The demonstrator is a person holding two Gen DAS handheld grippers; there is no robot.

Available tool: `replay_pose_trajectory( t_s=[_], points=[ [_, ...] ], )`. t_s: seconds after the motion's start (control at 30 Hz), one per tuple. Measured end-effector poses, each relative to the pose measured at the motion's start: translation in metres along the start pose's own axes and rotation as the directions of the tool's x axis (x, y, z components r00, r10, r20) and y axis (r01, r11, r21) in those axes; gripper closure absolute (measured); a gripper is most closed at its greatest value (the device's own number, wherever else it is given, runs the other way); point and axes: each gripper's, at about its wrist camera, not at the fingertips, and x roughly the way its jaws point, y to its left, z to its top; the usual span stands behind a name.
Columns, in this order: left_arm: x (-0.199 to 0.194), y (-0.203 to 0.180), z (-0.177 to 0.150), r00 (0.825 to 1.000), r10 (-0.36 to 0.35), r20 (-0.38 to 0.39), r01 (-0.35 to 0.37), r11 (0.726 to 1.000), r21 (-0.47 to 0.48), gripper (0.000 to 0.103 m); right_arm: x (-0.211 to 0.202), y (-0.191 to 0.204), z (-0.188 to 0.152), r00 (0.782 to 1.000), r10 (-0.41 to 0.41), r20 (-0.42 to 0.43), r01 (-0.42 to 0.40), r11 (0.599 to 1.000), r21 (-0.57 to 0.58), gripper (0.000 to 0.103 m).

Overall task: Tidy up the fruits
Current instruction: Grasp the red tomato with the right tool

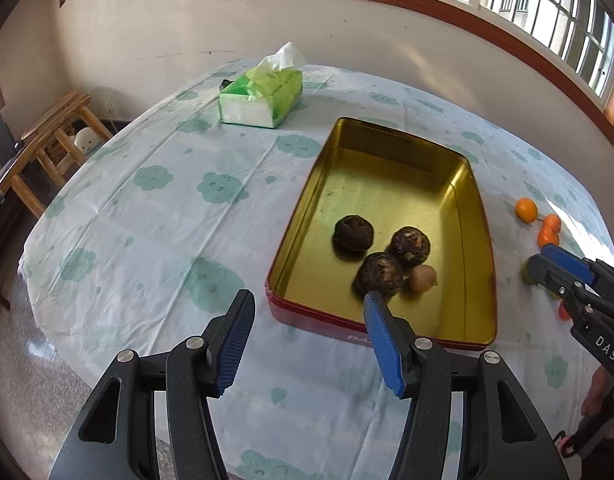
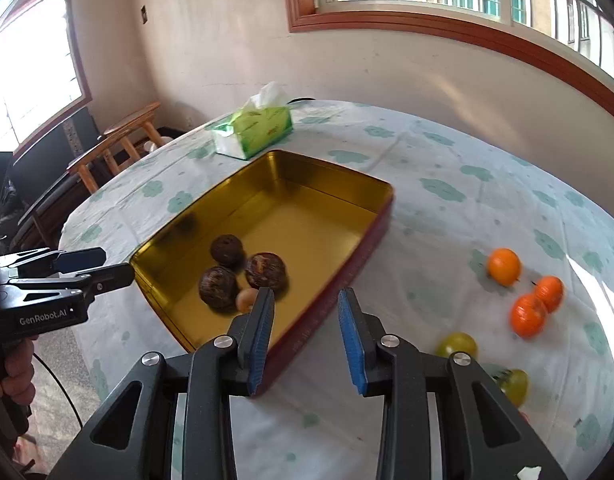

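A: Status? Right gripper (image 2: 306,336) fingers narrowly apart, empty; left gripper (image 1: 307,340) fingers wide, empty. Four fruits in tin (image 2: 381,216).

B: Risk: oranges (image 2: 504,266) on bench (image 2: 447,208) may roll if nudged.

Table: round (image 2: 447,216), covered to its edges by a pale cloth (image 1: 147,216) printed with green cloud shapes.
Tin: a rectangular tin (image 1: 473,200), gold inside and red outside, sits on the cloth near the middle.
Tissue pack: a green pack (image 1: 263,98) with a white tissue sticking up, beyond the tin's far end and apart from it.
Oranges: three small ones (image 2: 504,266) (image 2: 549,293) (image 2: 529,315) lie on the cloth well off the tin's right side, the nearer two touching.
Green fruits: two yellowish-green ones (image 2: 458,345) (image 2: 517,384) lie nearer the table's edge, just below the oranges.
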Motion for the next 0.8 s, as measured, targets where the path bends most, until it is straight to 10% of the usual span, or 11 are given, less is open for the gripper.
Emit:
replay_pose_trajectory(
  t_s=[0.33, 0.8],
  points=[
    [0.002, -0.066, -0.004, 0.996, -0.083, -0.021, 0.085, 0.989, 0.12, 0.045, -0.042, -0.095, -0.069, 0.978, -0.198, -0.06, 0.205, 0.966, 0.155, 0.069],
    [0.011, -0.148, -0.01, 0.985, -0.154, -0.074, 0.168, 0.954, 0.247, 0.045, -0.011, -0.125, -0.09, 0.973, -0.206, -0.106, 0.222, 0.96, 0.173, 0.058]
  ],
)
